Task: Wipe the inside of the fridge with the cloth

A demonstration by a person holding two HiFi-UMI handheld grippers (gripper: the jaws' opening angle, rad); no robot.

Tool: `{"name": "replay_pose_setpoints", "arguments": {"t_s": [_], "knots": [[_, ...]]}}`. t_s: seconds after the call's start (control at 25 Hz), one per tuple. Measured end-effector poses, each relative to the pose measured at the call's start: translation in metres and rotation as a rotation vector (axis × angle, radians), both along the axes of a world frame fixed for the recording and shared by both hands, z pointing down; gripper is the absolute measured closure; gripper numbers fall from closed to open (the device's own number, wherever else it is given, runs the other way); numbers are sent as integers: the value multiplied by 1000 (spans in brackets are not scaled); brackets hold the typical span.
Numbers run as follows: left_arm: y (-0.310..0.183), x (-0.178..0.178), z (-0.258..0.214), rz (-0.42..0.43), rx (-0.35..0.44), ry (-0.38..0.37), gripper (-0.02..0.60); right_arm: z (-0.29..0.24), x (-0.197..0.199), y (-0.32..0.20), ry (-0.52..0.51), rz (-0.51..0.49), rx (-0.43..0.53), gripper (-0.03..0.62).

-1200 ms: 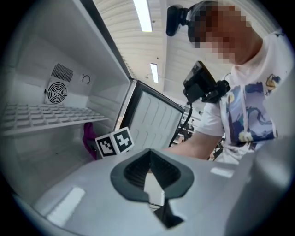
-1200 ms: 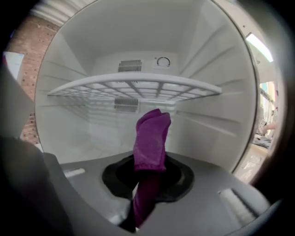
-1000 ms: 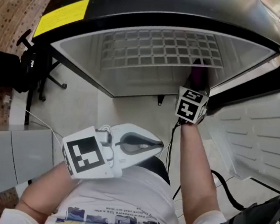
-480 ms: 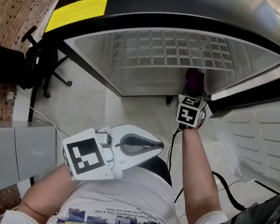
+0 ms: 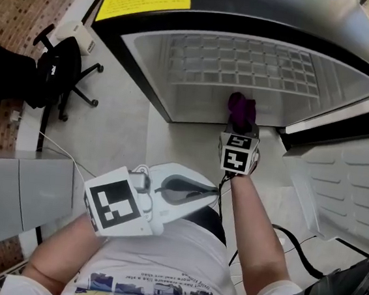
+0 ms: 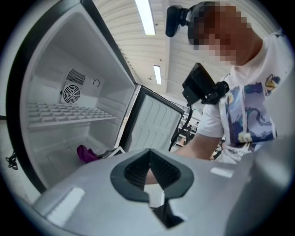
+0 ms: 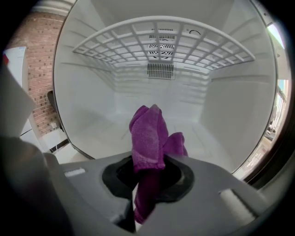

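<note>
Right gripper [image 7: 148, 177] pinching purple cloth [image 7: 147, 133], bunch sticking forward into open fridge [image 7: 230, 110], ready for wiping. Left gripper [image 5: 210, 192] pressed together, empty, near body, out of way.

1. Pale floor [image 5: 119, 114]: carries the black fridge [image 5: 264, 14], which stands at 12 o'clock.
2. Office chair [image 5: 61, 72]: on the floor at 10 o'clock, near the fridge.
3. Black cable [image 5: 295, 243]: trails over the floor at 4 o'clock.
4. White wire shelf [image 5: 245, 65]: inside the fridge.
</note>
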State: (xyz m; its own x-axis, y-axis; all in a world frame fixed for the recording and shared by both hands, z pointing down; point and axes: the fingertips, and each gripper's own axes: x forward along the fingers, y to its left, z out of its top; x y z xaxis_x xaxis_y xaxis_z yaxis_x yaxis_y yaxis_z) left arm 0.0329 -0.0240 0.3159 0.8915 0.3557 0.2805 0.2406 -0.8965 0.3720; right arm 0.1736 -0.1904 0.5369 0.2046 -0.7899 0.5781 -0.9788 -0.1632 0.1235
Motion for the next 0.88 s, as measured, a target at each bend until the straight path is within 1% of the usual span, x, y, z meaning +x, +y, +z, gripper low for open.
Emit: {"name": "replay_pose_setpoints", "arguments": {"t_s": [0.28, 0.48, 0.64, 0.88], "knots": [[-2, -19, 2, -22, 0, -2, 577, 4, -49, -12, -29, -82, -8, 540], [-4, -37, -1, -34, -2, 0, 577, 3, -88, -19, -68, -128, -7, 540], [-4, -55, -7, -41, -4, 9, 577, -1, -116, -22, -119, -137, 2, 540], [-1, -72, -3, -44, 0, 13, 577, 3, -149, -27, -229, -180, 32, 540]]}}
